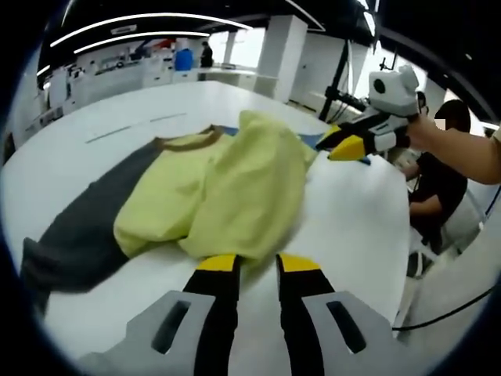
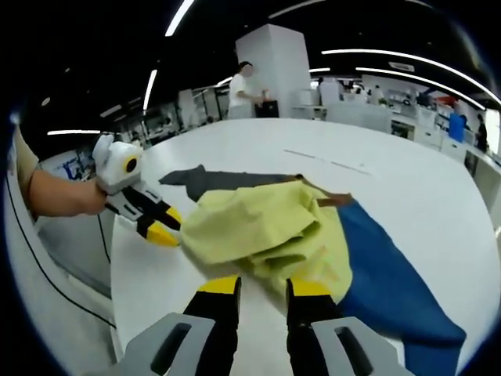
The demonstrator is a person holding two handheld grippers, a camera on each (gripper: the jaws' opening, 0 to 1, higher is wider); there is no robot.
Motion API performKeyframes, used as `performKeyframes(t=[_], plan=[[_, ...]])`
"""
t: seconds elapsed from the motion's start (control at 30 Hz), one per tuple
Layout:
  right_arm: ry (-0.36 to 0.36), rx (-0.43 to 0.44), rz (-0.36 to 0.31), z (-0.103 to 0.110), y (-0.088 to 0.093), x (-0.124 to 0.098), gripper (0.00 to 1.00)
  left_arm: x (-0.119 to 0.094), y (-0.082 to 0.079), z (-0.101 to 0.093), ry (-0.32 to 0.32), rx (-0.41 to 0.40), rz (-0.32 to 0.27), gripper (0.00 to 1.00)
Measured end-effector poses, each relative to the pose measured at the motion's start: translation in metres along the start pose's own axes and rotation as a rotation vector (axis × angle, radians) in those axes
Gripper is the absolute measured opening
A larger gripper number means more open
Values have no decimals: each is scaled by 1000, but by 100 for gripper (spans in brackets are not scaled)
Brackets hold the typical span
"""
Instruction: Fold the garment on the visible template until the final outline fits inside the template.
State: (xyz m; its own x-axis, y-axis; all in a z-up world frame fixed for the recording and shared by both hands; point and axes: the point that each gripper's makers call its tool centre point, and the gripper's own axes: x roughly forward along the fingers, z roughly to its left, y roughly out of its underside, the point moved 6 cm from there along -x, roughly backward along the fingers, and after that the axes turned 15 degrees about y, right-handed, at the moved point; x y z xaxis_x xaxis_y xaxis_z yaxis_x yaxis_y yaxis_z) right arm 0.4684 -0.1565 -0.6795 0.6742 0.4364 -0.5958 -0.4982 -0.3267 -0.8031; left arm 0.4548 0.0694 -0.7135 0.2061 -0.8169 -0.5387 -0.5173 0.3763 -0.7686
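Left gripper [image 1: 256, 263]: jaws a little apart at the near edge of the yellow shirt [image 1: 227, 196], cloth between them or not, cannot tell. Right gripper [image 2: 265, 287]: same narrow gap at the opposite hem, grip equally unclear. Shirt bunched mid-fold on the white table [image 2: 407, 188], grey sleeve [image 1: 86, 219] and blue sleeve [image 2: 391, 282] trailing out. Likely trouble: a slipped hem, a lopsided fold, sleeves left outside the outline.

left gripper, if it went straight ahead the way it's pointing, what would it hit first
Probably the yellow garment: its near folded edge lies just beyond the tips of the left gripper, whose jaws stand apart. Depth is hard to judge through the fisheye, so it might skim over the cloth.
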Motion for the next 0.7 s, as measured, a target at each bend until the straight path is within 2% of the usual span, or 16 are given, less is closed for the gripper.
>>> performKeyframes(t=[0.13,0.27,0.47,0.7], plan=[[0,2,1,1,0,1,19,2,-1,3,-10,-3,-1,10],[-3,2,0,2,0,1,19,3,-2,2,4,-12,9,0],[-2,4,2,1,1,1,19,-5,-11,2,0,-11,-23,0],[1,7,5,-1,2,1,18,-21,-31,11,-30,-8,-83,0]])
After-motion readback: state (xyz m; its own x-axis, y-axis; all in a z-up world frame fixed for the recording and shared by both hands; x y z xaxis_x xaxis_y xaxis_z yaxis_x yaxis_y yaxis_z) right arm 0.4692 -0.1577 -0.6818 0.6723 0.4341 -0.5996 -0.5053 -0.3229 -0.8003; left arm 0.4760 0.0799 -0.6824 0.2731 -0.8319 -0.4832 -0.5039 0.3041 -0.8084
